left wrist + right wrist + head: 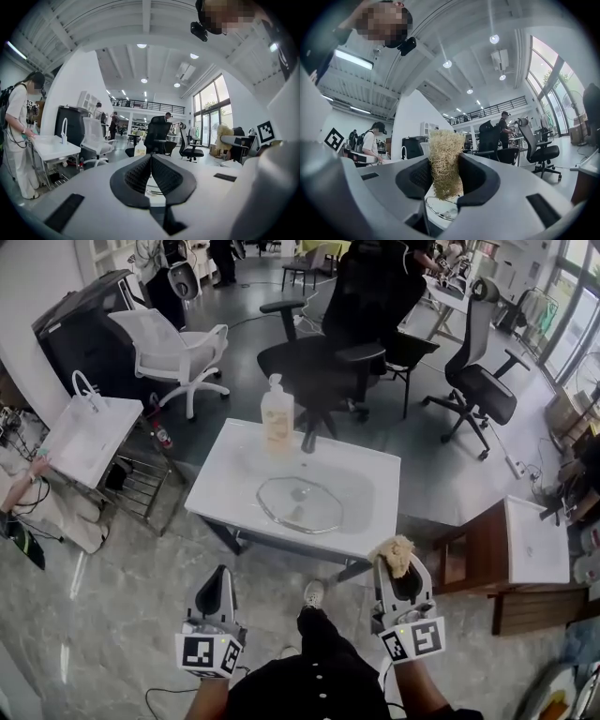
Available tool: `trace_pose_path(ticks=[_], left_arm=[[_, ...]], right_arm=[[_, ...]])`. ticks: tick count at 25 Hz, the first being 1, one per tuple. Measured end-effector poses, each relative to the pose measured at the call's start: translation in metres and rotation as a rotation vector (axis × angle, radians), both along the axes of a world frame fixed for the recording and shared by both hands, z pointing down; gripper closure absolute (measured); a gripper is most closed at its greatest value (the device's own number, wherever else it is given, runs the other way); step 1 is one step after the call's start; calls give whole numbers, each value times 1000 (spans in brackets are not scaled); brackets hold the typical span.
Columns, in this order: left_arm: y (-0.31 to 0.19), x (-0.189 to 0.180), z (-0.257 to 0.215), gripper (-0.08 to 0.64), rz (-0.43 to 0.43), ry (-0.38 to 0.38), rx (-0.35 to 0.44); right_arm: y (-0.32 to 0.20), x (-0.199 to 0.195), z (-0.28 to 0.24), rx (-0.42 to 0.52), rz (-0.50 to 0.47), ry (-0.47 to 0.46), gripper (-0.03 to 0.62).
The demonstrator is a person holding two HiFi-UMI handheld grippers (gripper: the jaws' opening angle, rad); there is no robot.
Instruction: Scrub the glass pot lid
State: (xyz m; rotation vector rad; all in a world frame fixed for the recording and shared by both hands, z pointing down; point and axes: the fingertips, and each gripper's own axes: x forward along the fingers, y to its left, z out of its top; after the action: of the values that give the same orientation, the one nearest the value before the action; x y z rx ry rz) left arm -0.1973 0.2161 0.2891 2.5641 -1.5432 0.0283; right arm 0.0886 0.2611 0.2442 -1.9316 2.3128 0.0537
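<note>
Glass pot lid (300, 504): one, centre of the frame.
Pump bottle (277, 418): one, just above centre.
Loofah scrubber (395, 552): one, lower right of centre.
Grippers: two; left gripper (219, 573) at lower left, right gripper (397, 565) at lower right.
Marker cubes: two, one on each gripper, along the bottom edge.
White tops: three; centre table (375, 474) mid-frame, basin stand (89, 437) at the left edge, side counter (539, 540) at the right edge.
White office chair (173, 348): one, upper left.
Black office chairs on wheeled bases: two; large black chair (328, 352) top centre, slim black chair (480, 381) upper right.
Wire rack (141, 479): one, left of centre.
Shoe (313, 593): one, bottom centre.
</note>
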Motion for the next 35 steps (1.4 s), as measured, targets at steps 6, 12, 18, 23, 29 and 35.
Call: trace_pose_path(ticks=[6, 12, 18, 23, 29, 35], left_arm=[[-56, 21, 0, 534, 1, -12, -9], [-117, 45, -6, 534, -10, -20, -10], [-171, 66, -6, 534, -27, -21, -27], [-205, 79, 0, 534, -43, -23, -46], [-224, 89, 20, 532, -54, -33, -100], [-233, 88, 49, 532, -34, -85, -177]], right_arm=[[-58, 20, 1, -6, -11, -4, 439], [-121, 41, -1, -12, -37, -3, 439], [-180, 57, -3, -18, -80, 14, 439], [-219, 67, 2, -18, -112, 43, 439], [-249, 72, 18, -52, -159, 62, 439], [-269, 61, 40, -102, -204, 156, 439]])
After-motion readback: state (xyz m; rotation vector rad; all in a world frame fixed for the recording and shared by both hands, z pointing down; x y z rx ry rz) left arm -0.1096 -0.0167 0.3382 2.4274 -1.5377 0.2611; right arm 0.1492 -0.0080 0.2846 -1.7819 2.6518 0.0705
